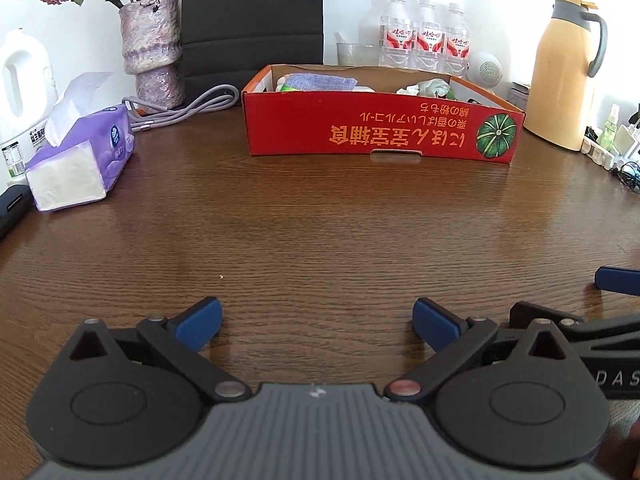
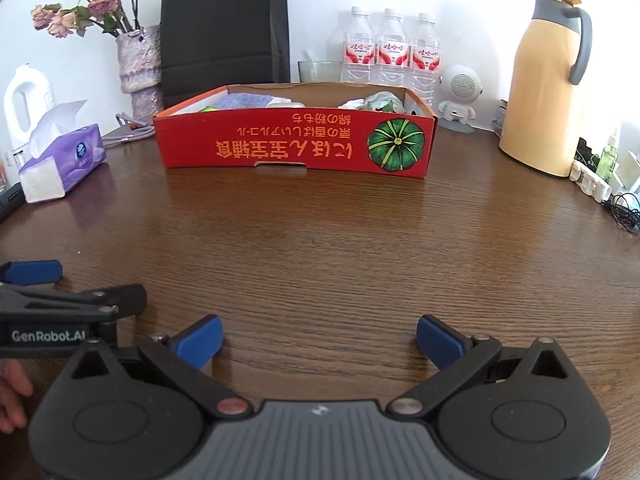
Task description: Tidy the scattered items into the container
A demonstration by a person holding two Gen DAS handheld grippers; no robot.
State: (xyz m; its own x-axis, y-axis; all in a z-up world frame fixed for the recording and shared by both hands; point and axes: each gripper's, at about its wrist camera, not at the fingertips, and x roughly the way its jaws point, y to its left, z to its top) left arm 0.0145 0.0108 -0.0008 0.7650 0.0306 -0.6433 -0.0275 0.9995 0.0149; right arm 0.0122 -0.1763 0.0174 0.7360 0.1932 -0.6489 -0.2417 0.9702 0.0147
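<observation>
Toward the back of the wooden table (image 1: 320,216) sits the red cardboard box (image 1: 380,132), open-topped, its printed front wall facing both cameras. Inside, at its left end, lies a blue-grey cloth (image 1: 320,81) over something pale green; at its right end lies crumpled white and pale green material (image 1: 428,87). The front wall hides the box floor, so the rest of the contents cannot be made out.

Left gripper (image 1: 318,324): fingers spread wide, nothing between them, low over bare tabletop. Right gripper (image 2: 319,340): likewise spread and empty. They sit side by side, each showing at the edge of the other's view.

Behind the box stand three water bottles (image 1: 424,36), a clear glass (image 2: 318,71), a small white speaker figure (image 2: 460,88), a yellow thermal jug (image 1: 560,72) and a vase of dried flowers (image 1: 152,52). A purple tissue pack (image 1: 80,156) lies left.

The right wrist view shows a black paper bag (image 2: 224,32) complete with handles; the left crops it. It alone also shows part of a hand (image 2: 14,392) at its left edge.
</observation>
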